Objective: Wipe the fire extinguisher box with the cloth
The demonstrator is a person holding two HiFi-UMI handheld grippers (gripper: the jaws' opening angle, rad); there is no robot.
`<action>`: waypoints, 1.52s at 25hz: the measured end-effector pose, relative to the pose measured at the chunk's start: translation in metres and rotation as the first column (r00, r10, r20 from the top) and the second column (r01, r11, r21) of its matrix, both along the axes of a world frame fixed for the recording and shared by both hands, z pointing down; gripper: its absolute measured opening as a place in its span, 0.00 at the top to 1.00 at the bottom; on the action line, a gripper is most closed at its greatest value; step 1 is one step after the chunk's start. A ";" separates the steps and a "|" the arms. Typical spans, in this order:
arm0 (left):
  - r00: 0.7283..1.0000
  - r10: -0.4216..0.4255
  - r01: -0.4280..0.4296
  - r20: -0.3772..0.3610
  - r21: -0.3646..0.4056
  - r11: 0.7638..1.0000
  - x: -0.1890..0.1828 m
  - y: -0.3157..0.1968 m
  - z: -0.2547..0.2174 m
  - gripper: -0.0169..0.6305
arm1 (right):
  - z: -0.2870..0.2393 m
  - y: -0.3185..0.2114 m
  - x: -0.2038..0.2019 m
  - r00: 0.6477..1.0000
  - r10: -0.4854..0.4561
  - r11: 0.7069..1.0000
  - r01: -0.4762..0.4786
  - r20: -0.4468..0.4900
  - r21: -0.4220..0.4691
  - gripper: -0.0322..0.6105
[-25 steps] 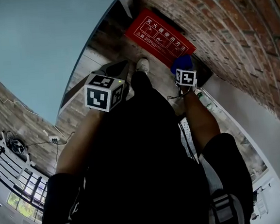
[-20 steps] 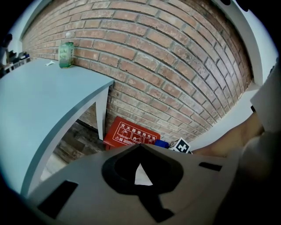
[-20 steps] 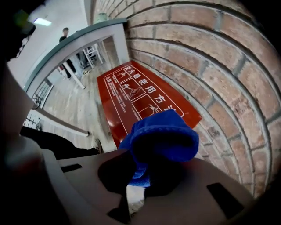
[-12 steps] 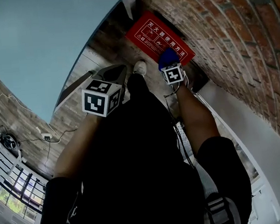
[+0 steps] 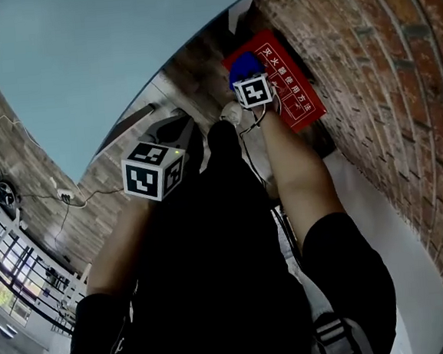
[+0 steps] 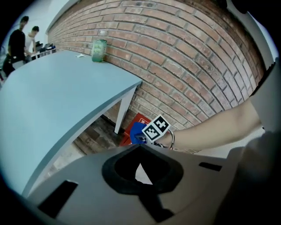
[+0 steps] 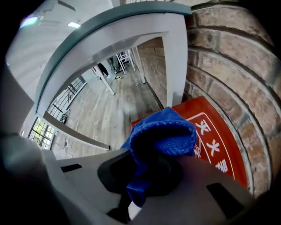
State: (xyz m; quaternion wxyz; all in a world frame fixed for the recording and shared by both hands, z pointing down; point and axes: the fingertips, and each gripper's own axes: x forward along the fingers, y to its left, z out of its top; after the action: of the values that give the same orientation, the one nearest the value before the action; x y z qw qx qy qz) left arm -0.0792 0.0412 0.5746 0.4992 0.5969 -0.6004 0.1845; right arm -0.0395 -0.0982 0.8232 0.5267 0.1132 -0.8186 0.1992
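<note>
The left gripper [image 6: 139, 149] is held with its fingers closed on nothing. The blue cloth [image 7: 163, 132] is clamped in the right gripper [image 7: 145, 176] fingers, before the red fire extinguisher box [image 7: 215, 149]. The box is lettered "灭火" and set against the brick wall [image 7: 228, 52] by the bench [image 6: 52, 96] corner leg.

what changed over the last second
The right hand-held gripper, shut on the blue cloth throughout, moved it along the red fire extinguisher box from its near end to the end by the table leg. The left hand-held gripper stayed shut, empty and held back.
</note>
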 end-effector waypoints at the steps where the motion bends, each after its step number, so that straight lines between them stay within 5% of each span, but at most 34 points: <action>1: 1.000 -0.011 0.011 0.004 -0.005 1.000 -0.006 0.004 0.001 0.98 | 0.001 -0.001 -0.012 1.000 -0.010 1.000 0.010 0.007 0.004 0.88; 10: 0.995 -0.093 0.093 -0.023 -0.001 0.996 -0.030 0.015 0.004 0.98 | -0.004 -0.004 -0.056 1.000 0.002 1.000 -0.002 0.016 -0.011 0.88; 15: 0.997 -0.056 0.058 -0.049 0.040 0.998 -0.032 0.007 -0.004 0.98 | -0.039 -0.002 -0.057 0.976 0.182 0.978 -0.168 0.117 -0.122 0.88; 19: 0.999 0.029 -0.024 -0.045 0.097 0.995 -0.035 -0.016 -0.014 0.98 | -0.089 -0.010 -0.032 0.934 0.301 0.954 -0.294 0.191 -0.066 0.88; 27: 0.960 0.272 -0.281 0.070 0.256 0.925 -0.015 -0.064 -0.071 0.98 | -0.188 0.009 0.085 0.726 0.608 0.766 -0.643 0.322 0.004 0.88; 32: 0.896 0.424 -0.440 0.130 0.389 0.810 0.031 -0.099 -0.111 0.98 | -0.304 0.016 0.138 0.563 0.618 0.632 -0.771 0.548 0.078 0.88; 35: 0.875 0.462 -0.472 0.142 0.459 0.753 0.059 -0.108 -0.145 0.98 | -0.379 0.025 0.164 0.523 0.553 0.550 -0.814 0.648 0.187 0.88; 38: 0.825 0.528 -0.548 0.201 0.507 0.665 0.087 -0.113 -0.178 0.98 | -0.441 0.033 0.185 0.486 0.507 0.437 -0.857 0.712 0.274 0.88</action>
State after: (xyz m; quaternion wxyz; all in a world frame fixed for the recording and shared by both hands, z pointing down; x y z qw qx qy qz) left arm 0.0073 -0.0717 0.3970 0.2204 0.8598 -0.4333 0.1561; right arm 0.1456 -0.0655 0.3821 0.0759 0.5510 -0.8165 0.1550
